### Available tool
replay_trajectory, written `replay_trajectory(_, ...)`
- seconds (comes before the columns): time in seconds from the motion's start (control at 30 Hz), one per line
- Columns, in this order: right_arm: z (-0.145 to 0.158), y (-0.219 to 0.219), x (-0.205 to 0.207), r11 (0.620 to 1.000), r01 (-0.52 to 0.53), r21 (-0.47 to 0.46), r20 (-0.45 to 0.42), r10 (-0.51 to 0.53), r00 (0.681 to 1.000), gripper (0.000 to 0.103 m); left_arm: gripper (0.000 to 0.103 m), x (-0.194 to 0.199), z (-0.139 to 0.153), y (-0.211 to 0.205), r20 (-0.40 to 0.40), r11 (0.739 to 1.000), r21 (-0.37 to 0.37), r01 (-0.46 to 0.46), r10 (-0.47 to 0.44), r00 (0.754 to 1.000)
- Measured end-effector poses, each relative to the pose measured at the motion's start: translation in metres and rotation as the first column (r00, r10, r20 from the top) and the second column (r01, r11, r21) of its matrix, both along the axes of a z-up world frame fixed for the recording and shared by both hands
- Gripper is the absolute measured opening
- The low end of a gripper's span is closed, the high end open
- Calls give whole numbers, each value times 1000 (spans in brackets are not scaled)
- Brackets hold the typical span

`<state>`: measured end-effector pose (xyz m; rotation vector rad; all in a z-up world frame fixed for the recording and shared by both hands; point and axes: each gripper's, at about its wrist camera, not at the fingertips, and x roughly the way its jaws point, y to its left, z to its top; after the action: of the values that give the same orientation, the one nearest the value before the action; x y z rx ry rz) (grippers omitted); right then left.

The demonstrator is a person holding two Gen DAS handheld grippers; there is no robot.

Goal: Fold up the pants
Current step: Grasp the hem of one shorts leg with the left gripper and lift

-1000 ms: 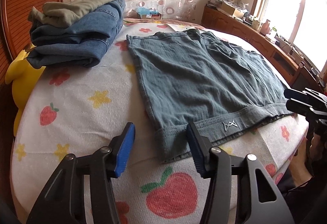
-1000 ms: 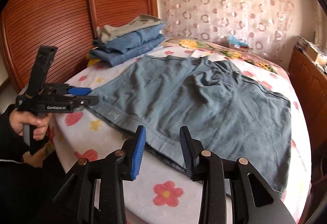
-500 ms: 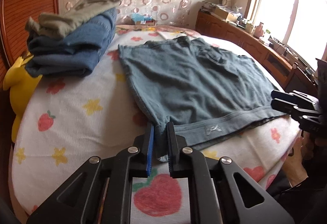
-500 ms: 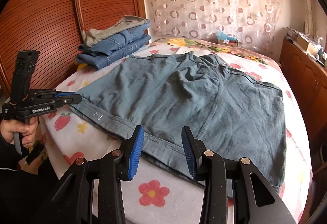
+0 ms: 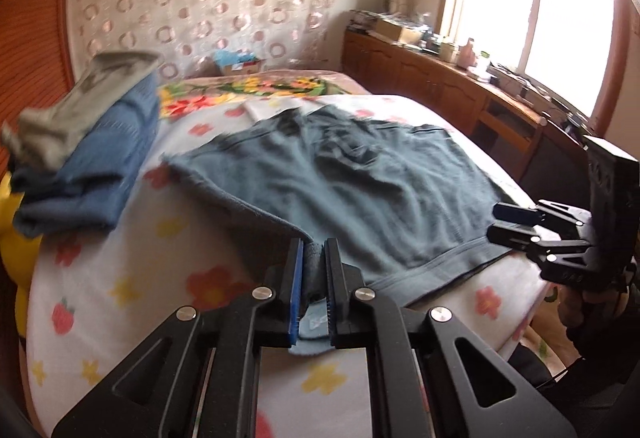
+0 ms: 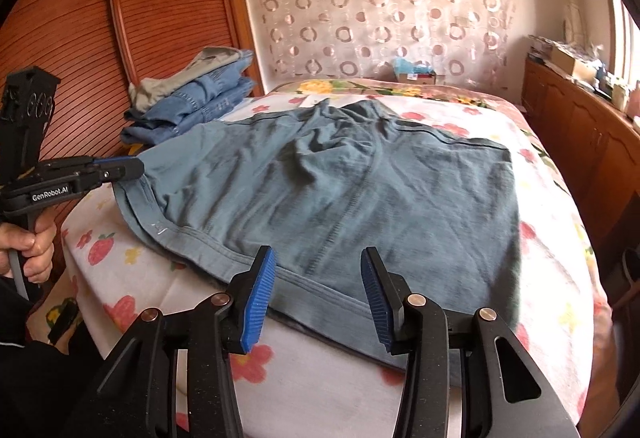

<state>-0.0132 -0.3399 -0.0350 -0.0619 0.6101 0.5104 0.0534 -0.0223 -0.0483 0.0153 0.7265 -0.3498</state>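
left wrist view shows the left gripper [image 5: 313,262] clenched on a waistband corner of the grey-blue pants [image 5: 360,182] spread on the floral bedspread [image 5: 120,278] — right wrist view has the right gripper [image 6: 318,292] unclamped, jaws opening, over the waistband.

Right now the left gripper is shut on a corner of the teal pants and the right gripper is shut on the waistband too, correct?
Not quite. The left gripper is shut on the pants corner, but the right gripper is opening with nothing pinched, as the right wrist view shows.

Sunlit window [image 5: 560,10], perhaps wooden cabinets [image 5: 432,86]
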Motion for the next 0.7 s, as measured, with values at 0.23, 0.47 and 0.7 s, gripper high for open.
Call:
replay_trajectory(0.23,-3,-26,-4,999,37,22,-4,-37,999,46,10,11,13,-46,18,995,24,99,-99,995)
replay_trajectory(0.47,0,-49,-14,996,82,31,-10,-82,997,46,10,28,22,-91,17,981,45,187,-188,982)
replay_trajectory(0.7,7,-69,-22,992,118,38,-4,-118,993,46,10,33,36,-134,26,961,41,272,-274,962)
